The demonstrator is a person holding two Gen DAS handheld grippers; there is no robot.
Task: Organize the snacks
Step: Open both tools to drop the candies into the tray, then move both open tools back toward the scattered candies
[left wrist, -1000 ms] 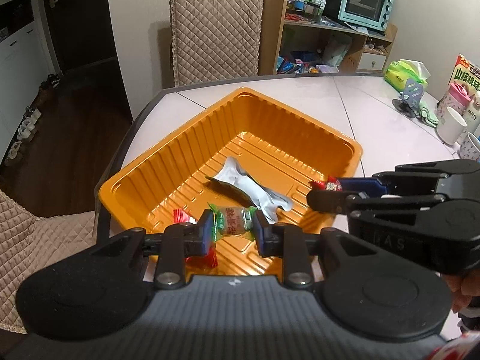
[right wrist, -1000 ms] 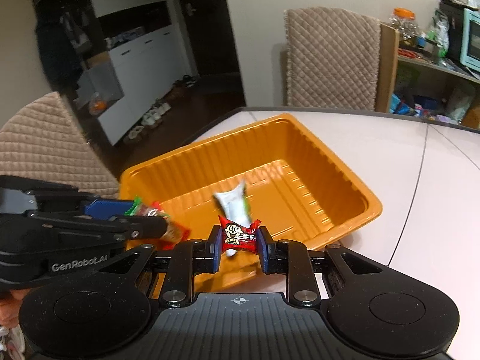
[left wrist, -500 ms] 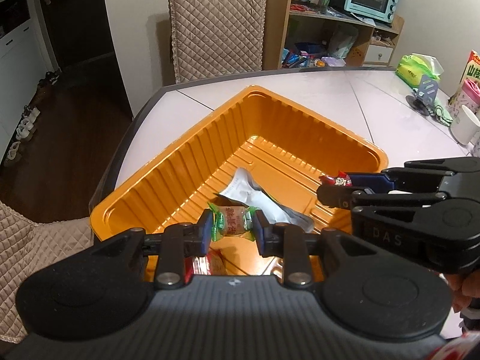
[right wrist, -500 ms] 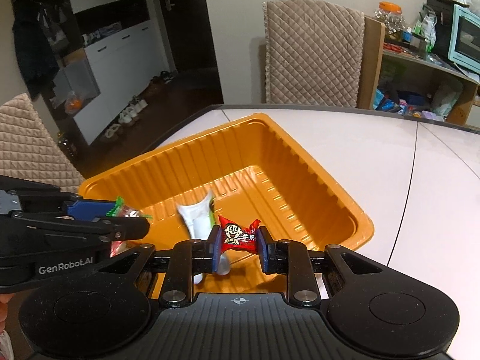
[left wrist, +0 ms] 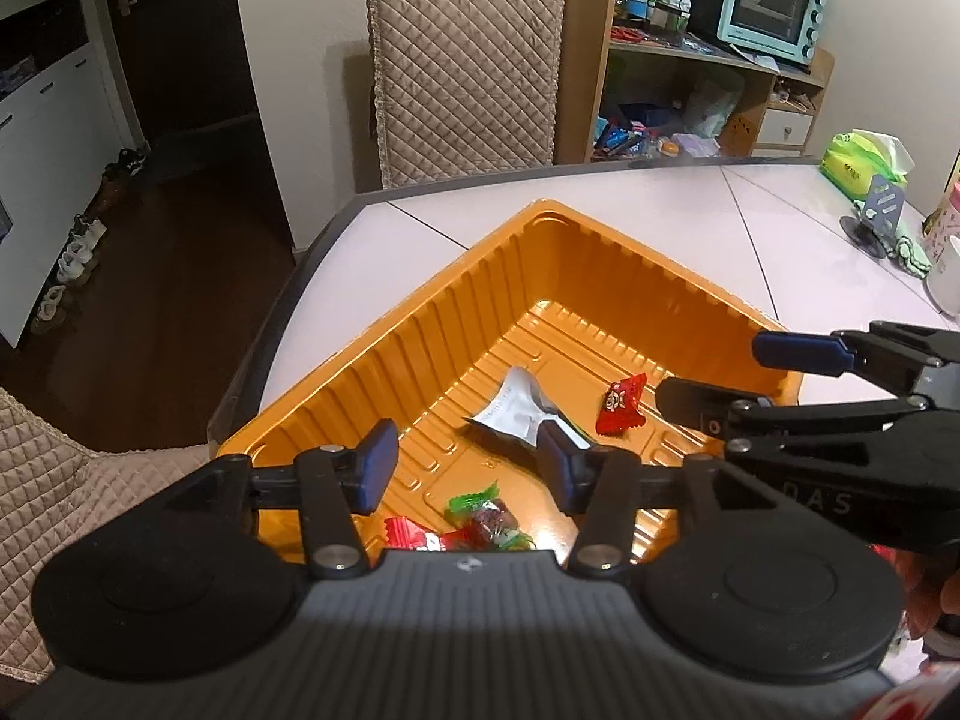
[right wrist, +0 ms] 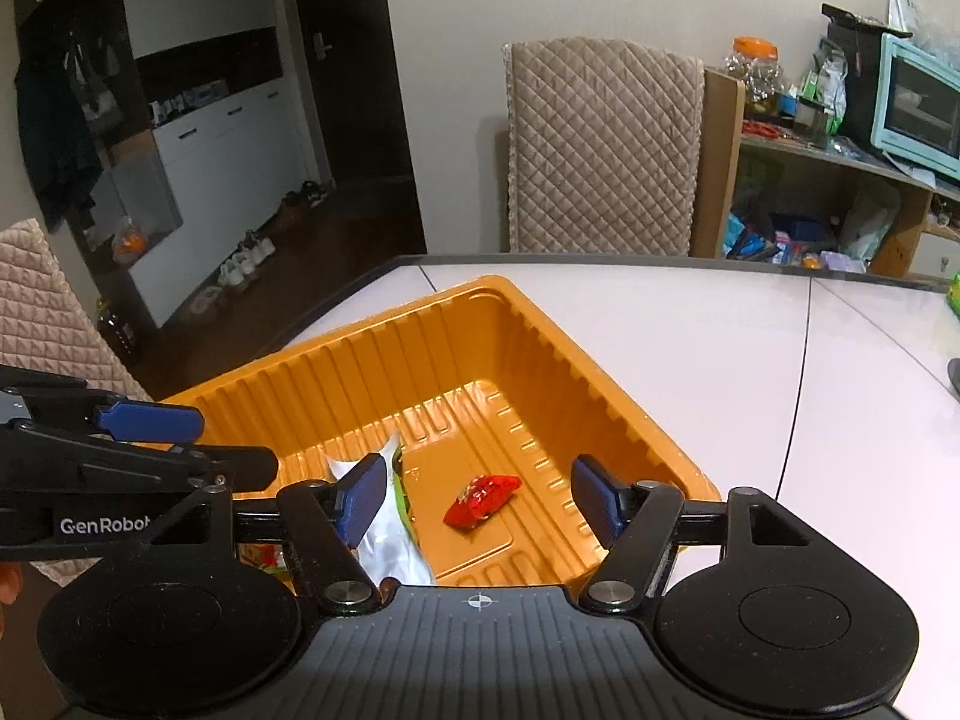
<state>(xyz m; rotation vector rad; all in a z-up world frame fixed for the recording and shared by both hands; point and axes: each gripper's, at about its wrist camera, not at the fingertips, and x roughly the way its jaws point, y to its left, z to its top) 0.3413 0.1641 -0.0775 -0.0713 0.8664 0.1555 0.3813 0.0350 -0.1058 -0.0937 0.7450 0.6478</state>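
Observation:
An orange ribbed tray (left wrist: 420,324) (right wrist: 600,372) sits at the corner of the white table. My left gripper (left wrist: 465,462) hangs over its near end, jaws opening, nothing between them. Below it lies the green-wrapped candy (left wrist: 489,516) beside a red wrapper (left wrist: 408,534). My right gripper (right wrist: 480,495) hovers over the tray too, jaws opening and empty. The red candy (right wrist: 483,498) (left wrist: 621,405) rests on the tray floor under it. A white foil packet (left wrist: 519,411) (right wrist: 390,546) lies in the middle of the tray. In the left wrist view the right gripper (left wrist: 726,378) stands at the tray's right rim.
A quilted chair (left wrist: 468,66) stands behind the table. A green tissue pack (left wrist: 864,162), a phone stand (left wrist: 879,222) and a cup (left wrist: 948,276) sit at the table's far right. A wooden shelf with a mint toaster oven (left wrist: 774,3) stands behind. The table edge drops to dark floor on the left.
Both grippers opened. The green candy dropped from the left one and the red candy from the right one; both now lie on the tray floor. Both hands had edged further over the tray.

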